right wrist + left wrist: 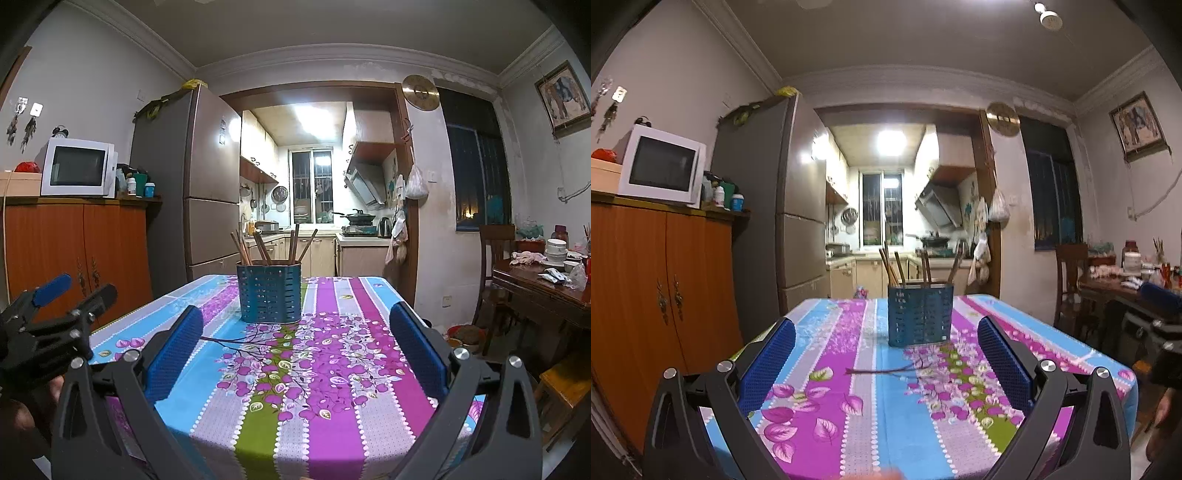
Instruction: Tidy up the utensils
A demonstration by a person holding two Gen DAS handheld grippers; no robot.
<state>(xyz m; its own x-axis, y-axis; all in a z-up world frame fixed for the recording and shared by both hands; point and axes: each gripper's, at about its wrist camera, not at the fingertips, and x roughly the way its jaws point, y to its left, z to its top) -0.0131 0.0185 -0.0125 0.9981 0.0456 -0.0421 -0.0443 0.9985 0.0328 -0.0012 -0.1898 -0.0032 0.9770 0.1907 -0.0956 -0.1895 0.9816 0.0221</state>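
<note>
**Chopsticks in holder, both claws wide and empty**

Chopsticks stand upright in a blue perforated holder, which sits at mid-frame on the floral tablecloth in both wrist views. The left gripper fills the lower part of its frame, blue pads spread far apart with nothing between them, well short of the holder. The right gripper is likewise spread wide and grips nothing; the holder stands just left of centre beyond its fingers. At the lower left edge of the right view, the left gripper appears from the side, its fingers parted. A microwave sits upper left.
</note>
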